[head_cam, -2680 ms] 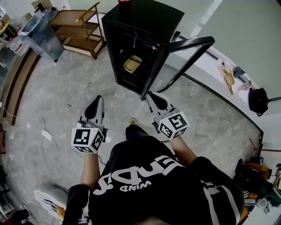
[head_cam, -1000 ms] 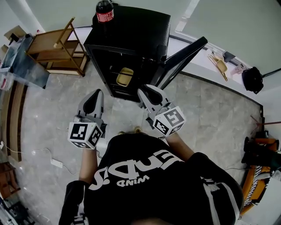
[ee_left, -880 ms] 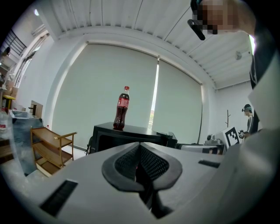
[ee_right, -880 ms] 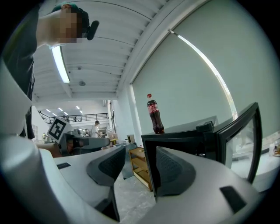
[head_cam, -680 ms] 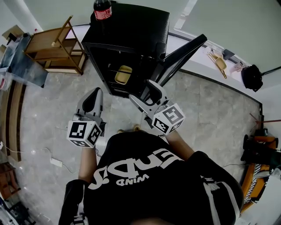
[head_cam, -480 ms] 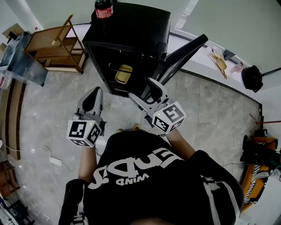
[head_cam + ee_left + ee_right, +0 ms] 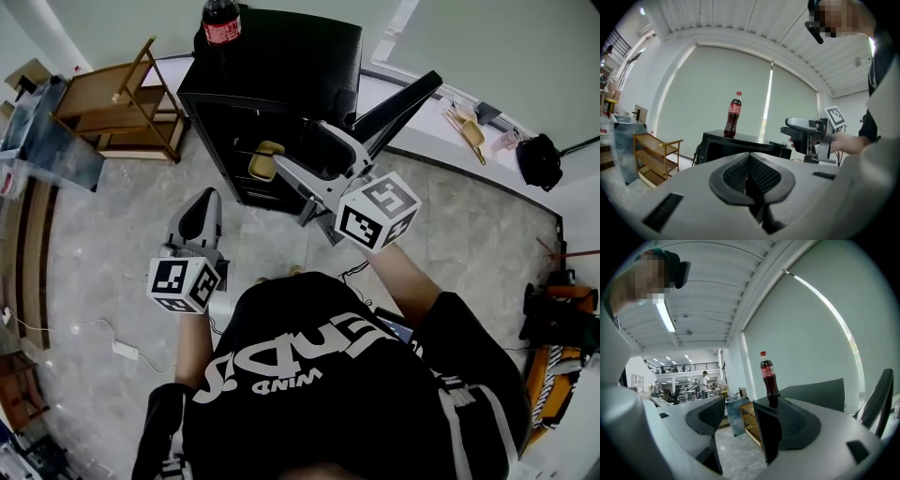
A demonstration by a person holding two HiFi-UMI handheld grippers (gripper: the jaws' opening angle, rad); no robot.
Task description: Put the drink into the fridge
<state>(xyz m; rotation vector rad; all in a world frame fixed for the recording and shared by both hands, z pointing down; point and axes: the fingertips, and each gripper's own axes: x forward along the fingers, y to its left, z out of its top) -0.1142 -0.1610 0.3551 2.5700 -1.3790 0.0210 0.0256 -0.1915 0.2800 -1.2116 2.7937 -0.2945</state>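
Head view, fridge (image 7: 281, 56): I saw the black cabinet at 12 o'clock of the frame, standing on the grey stone floor (image 7: 112, 281).
Fridge door (image 7: 398, 98): it stood swung open toward 2 o'clock, with the dark shelves inside showing.
Wooden rack (image 7: 112, 103): it stood at 10 o'clock, just beside the fridge.
Right gripper (image 7: 300, 145): I held it raised in front of the open fridge, pointing toward 11 o'clock. In the right gripper view (image 7: 739, 413) its jaws had just been opening and stood wide apart, with nothing between them but floor and the far room.
Left gripper (image 7: 204, 208): it sat lower, at 9 o'clock of the frame's centre, well apart from the fridge. In the left gripper view (image 7: 750, 164) its jaws were pressed together and held nothing.
Drink (image 7: 221, 21): the cola bottle stood upright on the fridge's top, at the 11 o'clock corner, untouched. Both gripper views showed it there (image 7: 733, 115) (image 7: 769, 376).
Yellow dish (image 7: 265, 161): it lay on a shelf inside the fridge.
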